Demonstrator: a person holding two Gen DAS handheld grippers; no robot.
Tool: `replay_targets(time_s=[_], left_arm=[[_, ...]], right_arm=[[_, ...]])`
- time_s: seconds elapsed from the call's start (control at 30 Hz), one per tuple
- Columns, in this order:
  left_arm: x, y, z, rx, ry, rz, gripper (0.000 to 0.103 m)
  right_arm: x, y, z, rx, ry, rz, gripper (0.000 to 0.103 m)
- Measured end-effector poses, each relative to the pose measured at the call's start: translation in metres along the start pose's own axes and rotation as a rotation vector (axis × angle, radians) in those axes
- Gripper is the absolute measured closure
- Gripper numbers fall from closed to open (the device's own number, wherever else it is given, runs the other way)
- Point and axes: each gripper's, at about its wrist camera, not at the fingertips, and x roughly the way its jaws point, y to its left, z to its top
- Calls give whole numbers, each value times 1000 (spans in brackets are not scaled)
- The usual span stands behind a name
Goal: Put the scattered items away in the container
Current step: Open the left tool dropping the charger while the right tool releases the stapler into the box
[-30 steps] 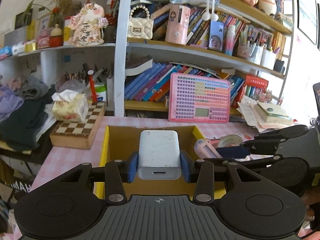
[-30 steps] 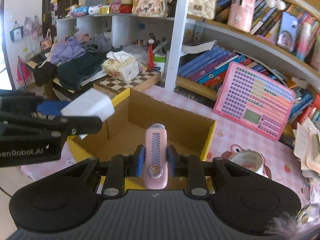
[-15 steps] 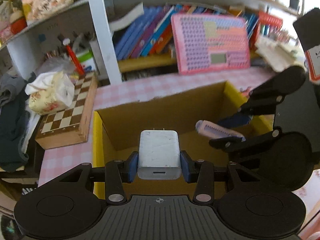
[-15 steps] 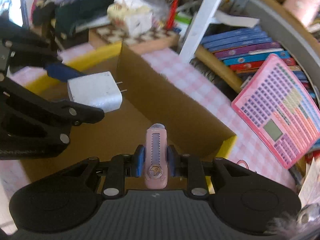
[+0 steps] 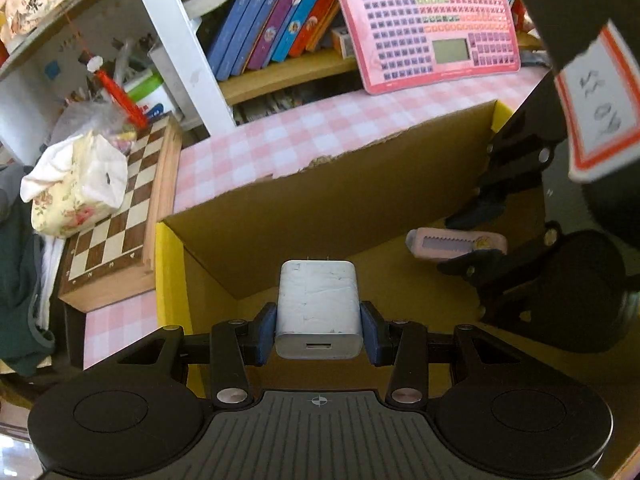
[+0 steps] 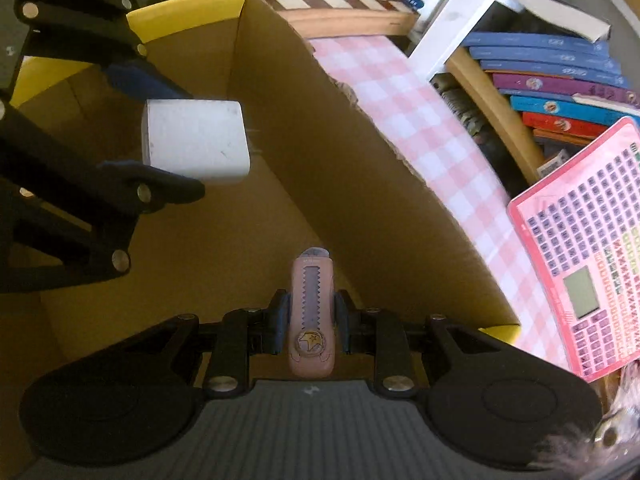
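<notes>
My left gripper [image 5: 319, 330] is shut on a white plug-in charger [image 5: 318, 310], its prongs pointing away from me, held over the inside of the open cardboard box [image 5: 344, 196] with yellow flaps. My right gripper [image 6: 312, 322] is shut on a pink utility knife [image 6: 312, 316], also held inside the box [image 6: 360, 184]. In the left wrist view the pink knife [image 5: 456, 243] hangs at the right between the other gripper's fingers. The right wrist view has the charger [image 6: 196, 140] at the upper left. The bare box floor lies below both.
The box stands on a pink checked tablecloth [image 5: 280, 140]. A wooden chessboard [image 5: 120, 216] with a floral tissue pack [image 5: 76, 188] lies left of it. A pink toy keyboard [image 5: 428, 20] leans on a bookshelf of books [image 5: 272, 20] behind.
Both grippers have tipped downward and moved forward from above the box's near edge to inside it, each keeping hold of its item. The shelves have slid up out of view.
</notes>
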Motion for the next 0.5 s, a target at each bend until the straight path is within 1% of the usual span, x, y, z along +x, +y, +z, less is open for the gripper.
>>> replay_targets(time_s=[0.07, 0.17, 0.33, 0.4, 0.5], left_arm=[[3, -2, 0, 13, 12, 2, 61], [6, -4, 0, 25, 29, -9, 61], [6, -2, -1, 14, 21, -14, 61], [5, -2, -1, 22, 6, -2, 61], [4, -3, -1, 28, -9, 3, 58]], right_arm=[[4, -1, 2, 2, 7, 17, 79], [9, -1, 4, 2, 13, 19, 79], [13, 0, 6, 19, 11, 30, 79], [14, 1, 5, 19, 9, 31, 79], [13, 4, 4, 15, 0, 19, 78]])
